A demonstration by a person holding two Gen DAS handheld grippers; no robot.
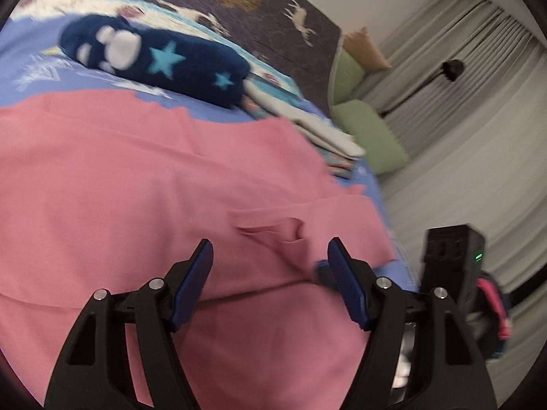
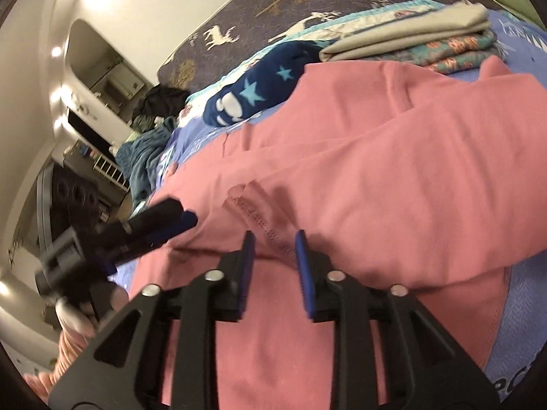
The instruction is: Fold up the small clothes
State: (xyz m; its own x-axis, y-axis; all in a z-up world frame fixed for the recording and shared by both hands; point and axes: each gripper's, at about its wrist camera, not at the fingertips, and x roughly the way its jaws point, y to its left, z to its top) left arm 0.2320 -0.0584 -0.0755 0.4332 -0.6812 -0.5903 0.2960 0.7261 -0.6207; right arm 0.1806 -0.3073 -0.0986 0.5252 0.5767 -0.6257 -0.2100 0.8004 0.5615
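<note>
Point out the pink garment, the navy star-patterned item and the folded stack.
pink garment (image 2: 393,171), right wrist view, middle of the cloth.
navy star-patterned item (image 1: 160,65), left wrist view, its middle beside the large star.
folded stack (image 2: 410,36), right wrist view, the grey top piece.

Pink garment (image 2: 393,171): matt knit cloth, stitched hem. Navy sock (image 1: 164,65): fuzzy fleece. Gripper fingers (image 1: 191,283): matt black plastic, blue pads.

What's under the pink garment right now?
The pink garment lies on a lilac printed sheet, visible only around its edges. Whatever else sits beneath the spread cloth is covered and cannot be seen.
</note>
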